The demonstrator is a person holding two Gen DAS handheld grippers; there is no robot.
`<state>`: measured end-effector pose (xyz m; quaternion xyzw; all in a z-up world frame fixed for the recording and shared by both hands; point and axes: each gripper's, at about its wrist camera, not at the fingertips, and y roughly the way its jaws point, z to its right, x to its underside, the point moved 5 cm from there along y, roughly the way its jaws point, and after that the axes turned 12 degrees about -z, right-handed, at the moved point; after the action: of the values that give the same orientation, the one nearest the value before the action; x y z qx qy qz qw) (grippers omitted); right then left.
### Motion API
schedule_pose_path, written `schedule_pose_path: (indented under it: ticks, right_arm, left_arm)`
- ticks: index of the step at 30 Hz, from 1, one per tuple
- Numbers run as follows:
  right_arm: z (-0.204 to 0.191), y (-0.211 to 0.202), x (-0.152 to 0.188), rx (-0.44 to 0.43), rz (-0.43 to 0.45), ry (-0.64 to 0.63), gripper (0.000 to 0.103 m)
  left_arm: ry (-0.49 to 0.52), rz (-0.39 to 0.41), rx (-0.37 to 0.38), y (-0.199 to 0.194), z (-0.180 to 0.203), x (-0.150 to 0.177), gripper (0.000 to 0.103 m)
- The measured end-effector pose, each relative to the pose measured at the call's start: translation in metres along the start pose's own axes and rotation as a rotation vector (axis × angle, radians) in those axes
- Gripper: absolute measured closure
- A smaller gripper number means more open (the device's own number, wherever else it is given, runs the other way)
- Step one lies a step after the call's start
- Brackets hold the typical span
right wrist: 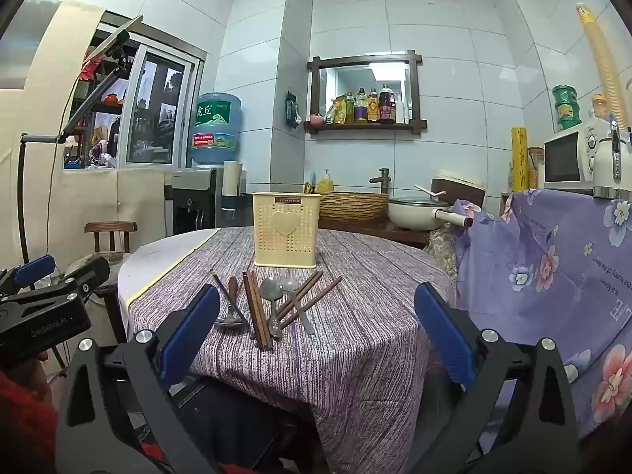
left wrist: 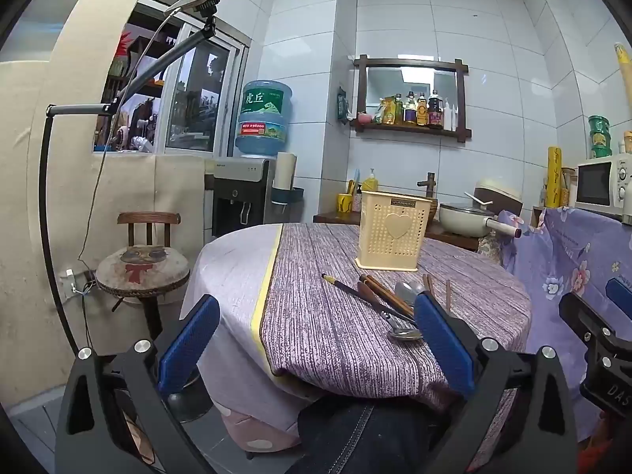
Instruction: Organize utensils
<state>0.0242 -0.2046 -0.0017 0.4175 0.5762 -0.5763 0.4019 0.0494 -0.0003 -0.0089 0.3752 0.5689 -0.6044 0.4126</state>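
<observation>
A cream perforated utensil holder (right wrist: 285, 229) with a heart stands upright on the round table with a purple cloth (right wrist: 355, 335); it also shows in the left wrist view (left wrist: 392, 230). In front of it lie loose brown chopsticks (right wrist: 256, 310), metal spoons (right wrist: 271, 290) and a dark-handled spoon (right wrist: 231, 308). The same pile shows in the left wrist view (left wrist: 385, 296). My left gripper (left wrist: 316, 339) is open and empty, short of the table's near edge. My right gripper (right wrist: 316, 335) is open and empty, held back from the pile.
A stool (left wrist: 143, 266) stands left of the table. A flowered purple cloth (right wrist: 553, 256) covers furniture at the right. Behind are a counter with a pot (right wrist: 418, 211), a woven basket (right wrist: 351, 205), a water dispenser (left wrist: 241, 193) and a microwave (right wrist: 568, 158).
</observation>
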Motion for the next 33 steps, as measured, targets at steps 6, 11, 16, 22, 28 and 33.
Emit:
schedule_pose_path:
  ticks: [6,11,16,22,28,33]
  right_arm:
    - [0.0000,-0.0009,0.0003,0.002,0.000,-0.005,0.006]
    - [0.0002,-0.0010,0.0004,0.001,-0.002,-0.004,0.006]
    - [0.0000,-0.0011,0.0004,0.002,-0.002,-0.003,0.006]
    - [0.0002,0.0001,0.0000,0.000,-0.006,-0.003,0.006]
    - [-0.0018,0.0003,0.0024,0.001,-0.004,-0.003,0.006]
    - [-0.0013,0.0005,0.0025,0.001,-0.005,-0.003,0.006]
  left_arm:
    - [-0.005,0.003,0.002,0.0000,-0.0003,-0.0002,0.005]
    - [-0.005,0.003,0.001,-0.0001,-0.0002,-0.0002,0.005]
    - [-0.006,0.002,0.001,-0.0001,-0.0004,-0.0002,0.005]
    - [-0.005,0.001,0.002,-0.0003,-0.0004,-0.0001,0.005]
    - [-0.006,0.000,0.002,0.0001,-0.0004,-0.0001,0.005]
    - [-0.006,-0.002,0.002,0.0002,-0.0004,0.0000,0.005]
